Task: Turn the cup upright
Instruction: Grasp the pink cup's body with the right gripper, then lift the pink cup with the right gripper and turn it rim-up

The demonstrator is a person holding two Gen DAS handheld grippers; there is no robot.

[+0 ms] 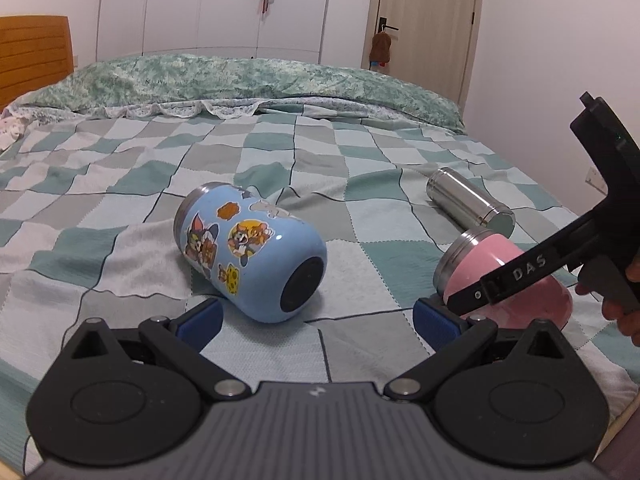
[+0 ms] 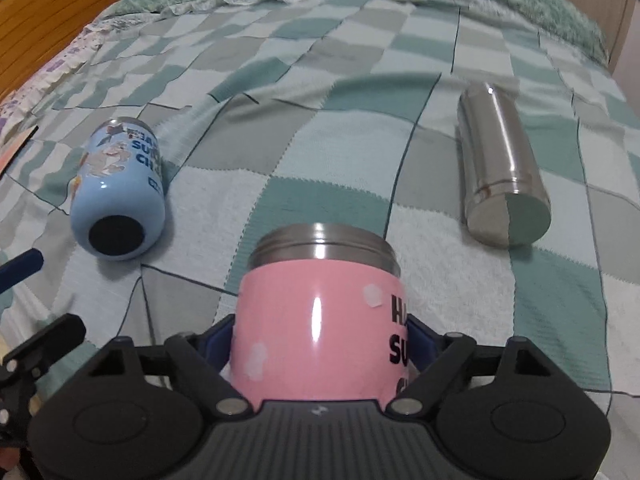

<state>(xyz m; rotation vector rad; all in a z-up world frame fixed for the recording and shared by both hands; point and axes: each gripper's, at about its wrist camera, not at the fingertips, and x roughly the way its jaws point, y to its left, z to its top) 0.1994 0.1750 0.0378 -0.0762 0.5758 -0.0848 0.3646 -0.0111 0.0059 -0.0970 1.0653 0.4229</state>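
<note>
A pink cup (image 2: 320, 320) with a steel rim sits between the fingers of my right gripper (image 2: 320, 344), which is shut on it; it tilts with its rim pointing away. It also shows in the left wrist view (image 1: 504, 276), held a little above the bed. A blue cartoon cup (image 1: 248, 252) lies on its side just ahead of my left gripper (image 1: 316, 320), which is open and empty. The blue cup also shows in the right wrist view (image 2: 120, 196). A steel cup (image 2: 500, 164) lies on its side to the right, also seen in the left wrist view (image 1: 472, 206).
Everything lies on a bed with a green and white checked blanket (image 1: 280, 152). A green quilt (image 1: 240, 80) is bunched at the far side. A wooden headboard (image 1: 32, 56) stands at the left, a wardrobe and door behind.
</note>
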